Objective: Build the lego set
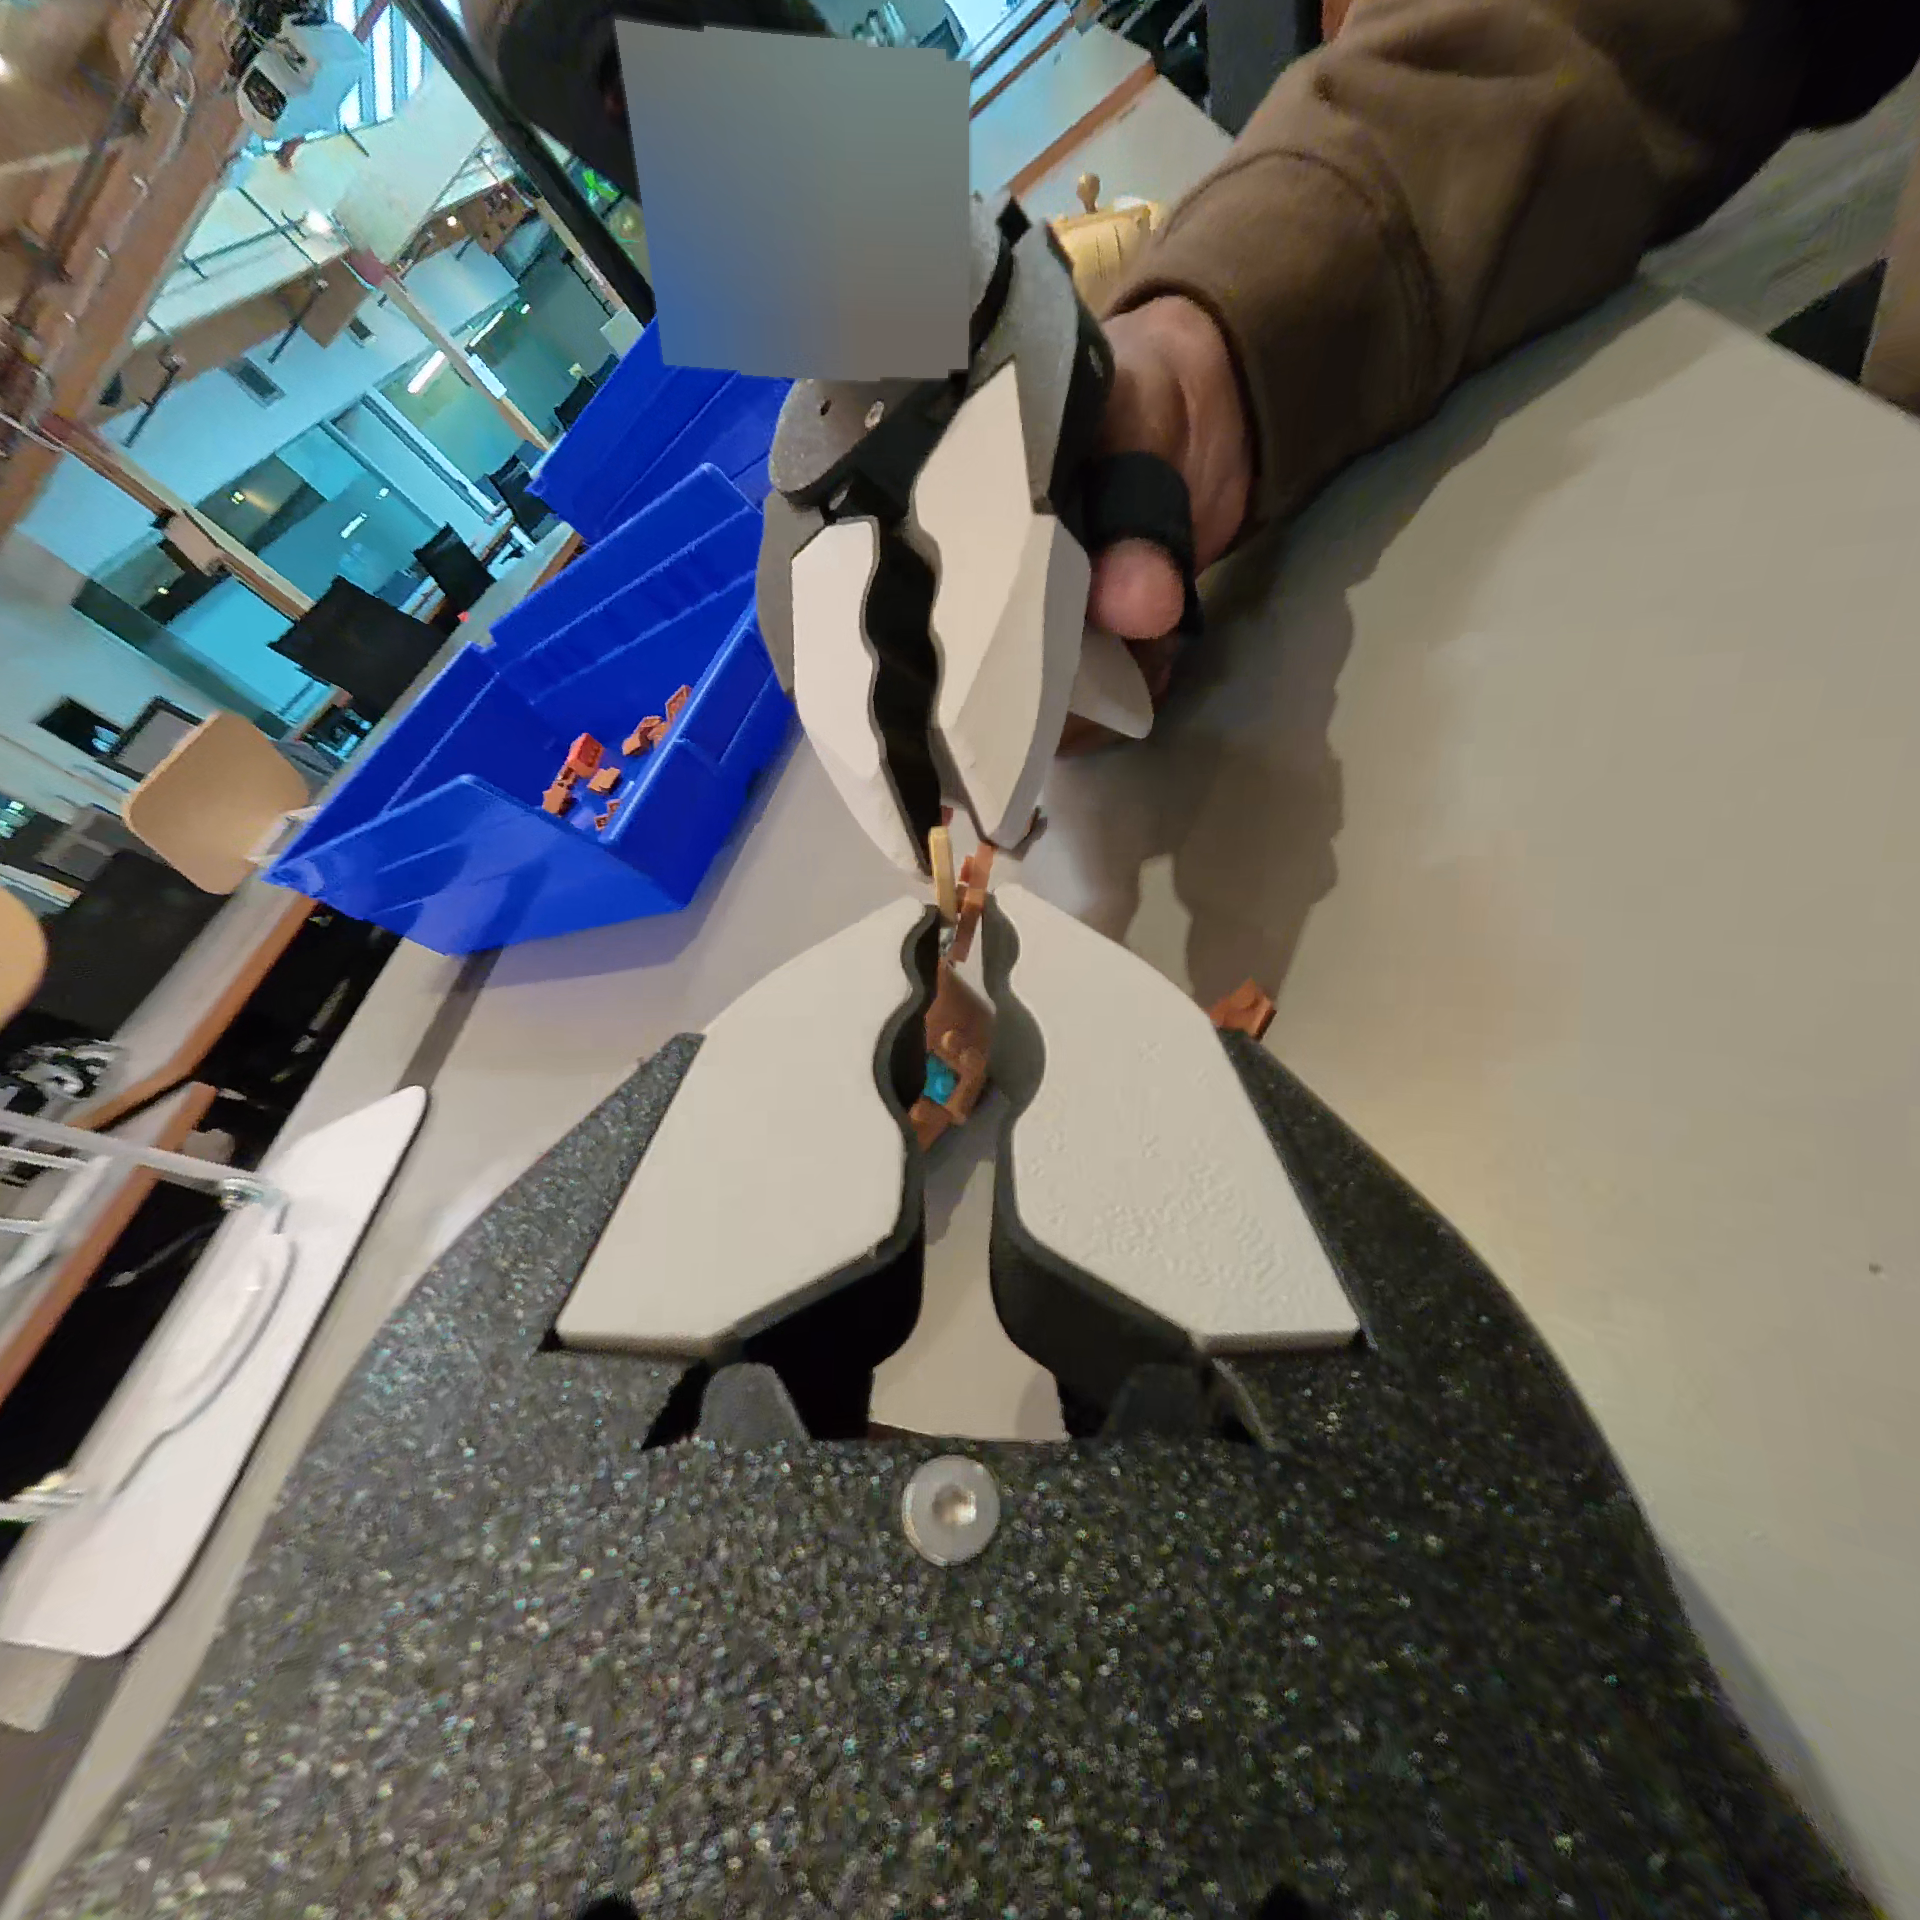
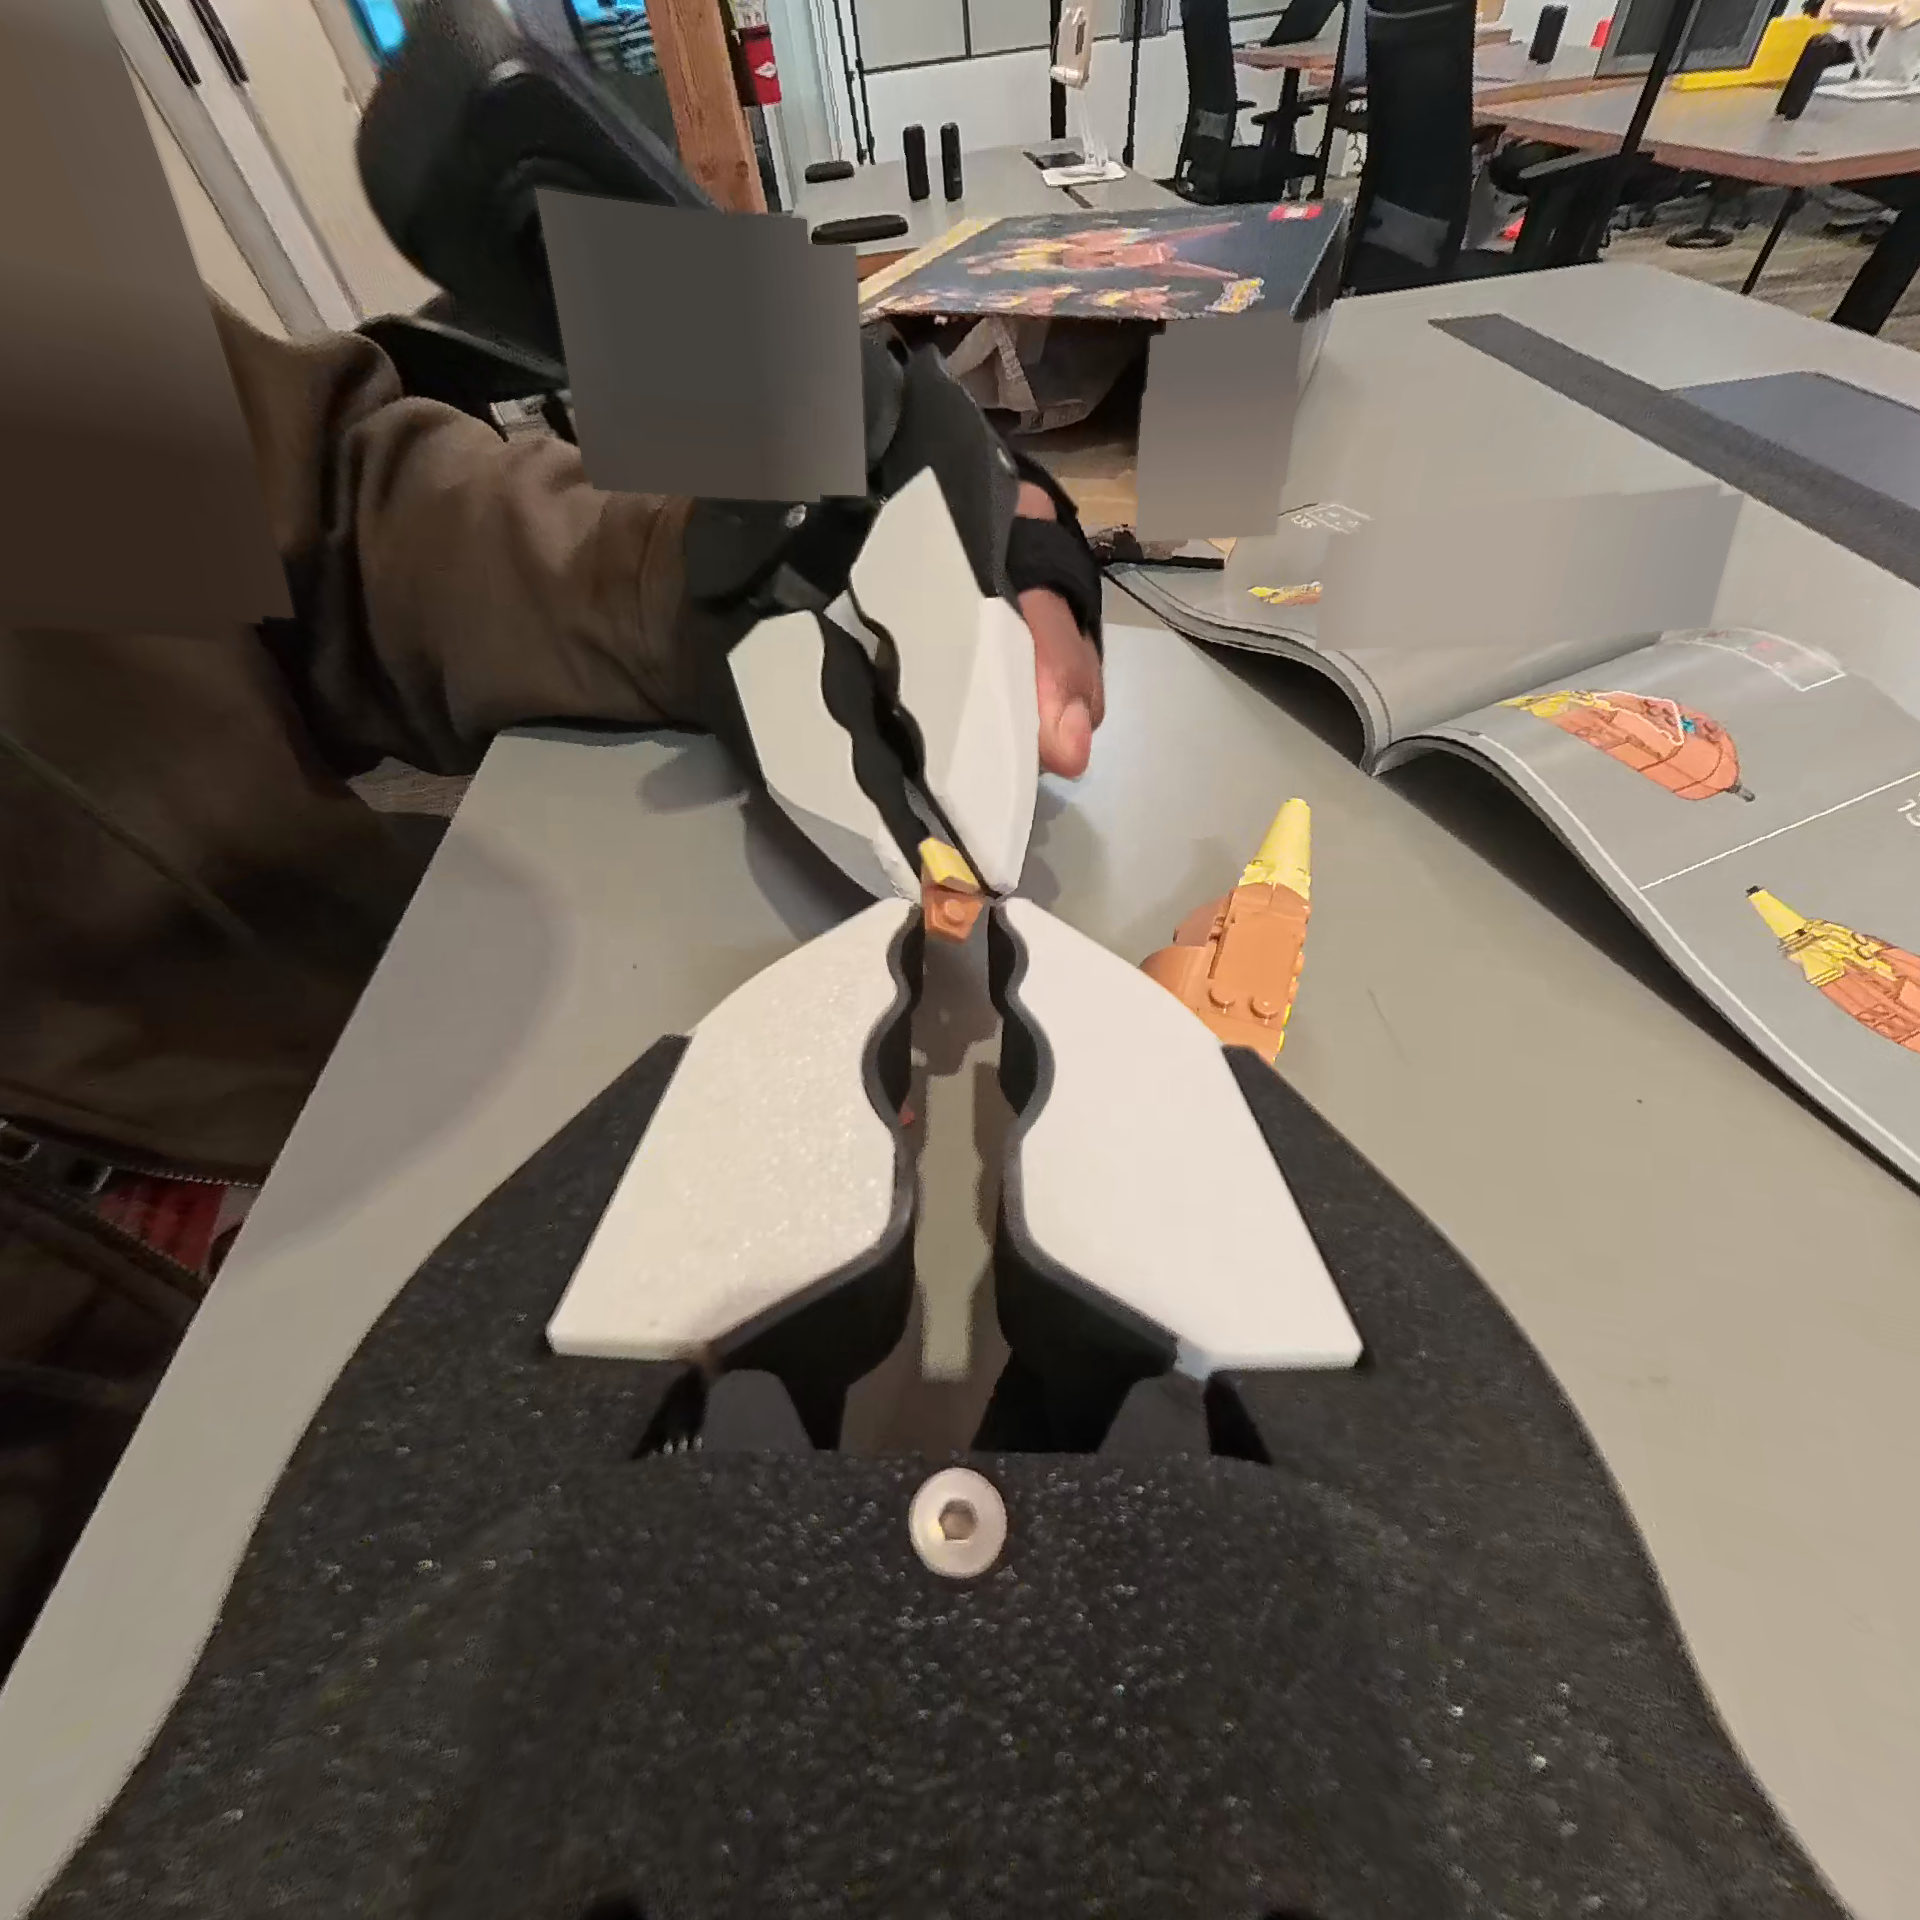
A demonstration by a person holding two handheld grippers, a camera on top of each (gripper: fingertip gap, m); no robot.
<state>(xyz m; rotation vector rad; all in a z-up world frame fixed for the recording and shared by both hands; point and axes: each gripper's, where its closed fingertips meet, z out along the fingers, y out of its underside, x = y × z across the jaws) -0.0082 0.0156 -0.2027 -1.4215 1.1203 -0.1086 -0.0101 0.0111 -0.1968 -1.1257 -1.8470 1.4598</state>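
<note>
Partway through, by the look of things. Lying at two o'clock in the right wrist view: partly built orange and yellow cone-shaped brick model, on its side on the grey table, apart from both tools. Much like the drawings in the open grey instruction booklet at three o'clock, so probably a good share of that section done.

Meeting tip to tip at centre frame, above the table. Right gripper narrowed to a pinch on a small orange plastic plate with one stud. Left gripper, coming in from twelve o'clock in that same view, likewise narrowed on a small yellow plastic wedge piece. Yellow directly above orange and touching; fully pressed home or not, impossible to tell.

Left to do, as a judgement: seating this pair, then fixing it to the model. More beyond that too, judging by the loose orange bricks in the blue plastic bin at ten o'clock in the left wrist view, and the opened cardboard set box at twelve o'clock in the right.
</note>
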